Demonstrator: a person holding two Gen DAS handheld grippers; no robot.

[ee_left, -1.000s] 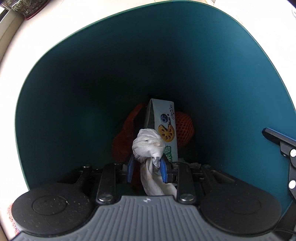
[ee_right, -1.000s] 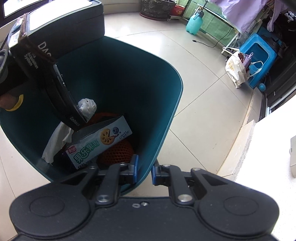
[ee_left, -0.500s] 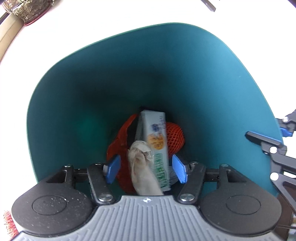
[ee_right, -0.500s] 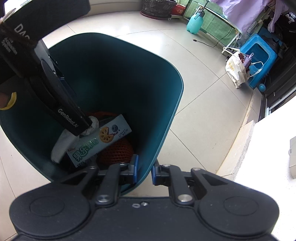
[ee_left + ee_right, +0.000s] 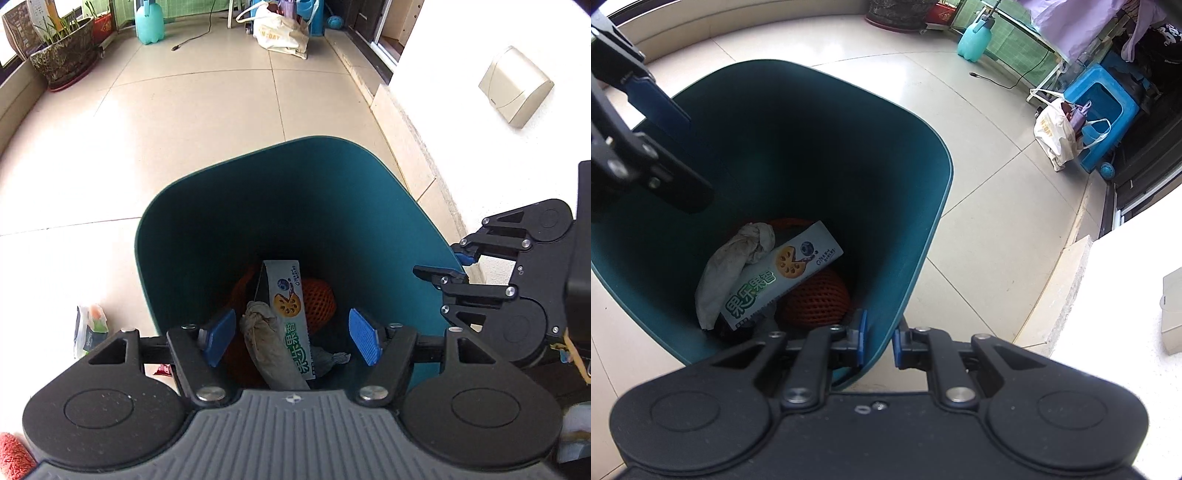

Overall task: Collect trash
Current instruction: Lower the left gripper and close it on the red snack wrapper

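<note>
Harsh daylight blows the white wall (image 5: 461,92) and pale floor (image 5: 184,129) out to glare, the teal bin (image 5: 295,206) goes murky dark inside, and fisheye bends everything near the edges.

Each hand-held gripper is built of matte black plastic: the left hand-held gripper (image 5: 291,334) has two round black discs flanking a ribbed grey centre panel with a small white mark. Angular black link arms fastened with silver screws carry its blue textured pads (image 5: 364,341). The right hand-held gripper (image 5: 879,338) has the same discs, links, silver screws and blue pads, with a plain black centre.
</note>
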